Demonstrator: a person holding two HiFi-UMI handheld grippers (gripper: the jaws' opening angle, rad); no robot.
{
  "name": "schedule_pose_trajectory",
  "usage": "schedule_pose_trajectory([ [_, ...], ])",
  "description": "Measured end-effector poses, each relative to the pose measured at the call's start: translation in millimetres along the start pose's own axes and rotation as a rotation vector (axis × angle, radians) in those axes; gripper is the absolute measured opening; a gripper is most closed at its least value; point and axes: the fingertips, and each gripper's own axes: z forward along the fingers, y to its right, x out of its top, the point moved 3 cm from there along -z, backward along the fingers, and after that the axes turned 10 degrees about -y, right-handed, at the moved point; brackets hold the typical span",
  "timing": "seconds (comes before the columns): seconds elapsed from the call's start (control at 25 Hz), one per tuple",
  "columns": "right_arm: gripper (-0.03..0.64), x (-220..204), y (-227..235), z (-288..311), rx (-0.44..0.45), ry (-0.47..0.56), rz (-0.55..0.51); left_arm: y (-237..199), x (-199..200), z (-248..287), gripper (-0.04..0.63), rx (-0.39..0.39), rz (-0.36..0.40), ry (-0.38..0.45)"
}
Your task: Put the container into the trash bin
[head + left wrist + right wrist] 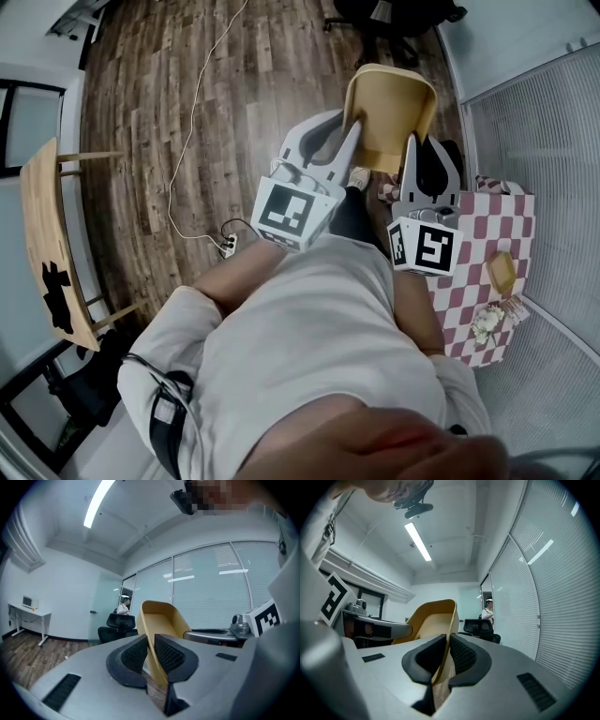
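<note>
A tan, open, empty container (389, 117) is carried in the air over a wooden floor, held level between both grippers. My left gripper (349, 139) is shut on its left rim, and in the left gripper view the pads (135, 656) pinch the container's thin wall (161, 625). My right gripper (410, 150) is shut on the right rim; in the right gripper view the container (433, 620) rises from between the black pads (461, 656). No trash bin shows in any view.
A table with a pink checked cloth (487, 253) bearing a small tan tray (502, 270) stands at right by a blinds-covered glass wall (534, 122). A wooden bench (47, 244) is at left. A white cable and power strip (228, 246) lie on the floor. A black office chair (115, 627) stands ahead with a person beyond it.
</note>
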Motion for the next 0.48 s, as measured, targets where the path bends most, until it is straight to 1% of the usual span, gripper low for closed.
schedule_pose_trajectory([
  [0.48, 0.049, 13, 81, 92, 0.008, -0.009, 0.016, -29, 33, 115, 0.071, 0.013, -0.001, -0.011],
])
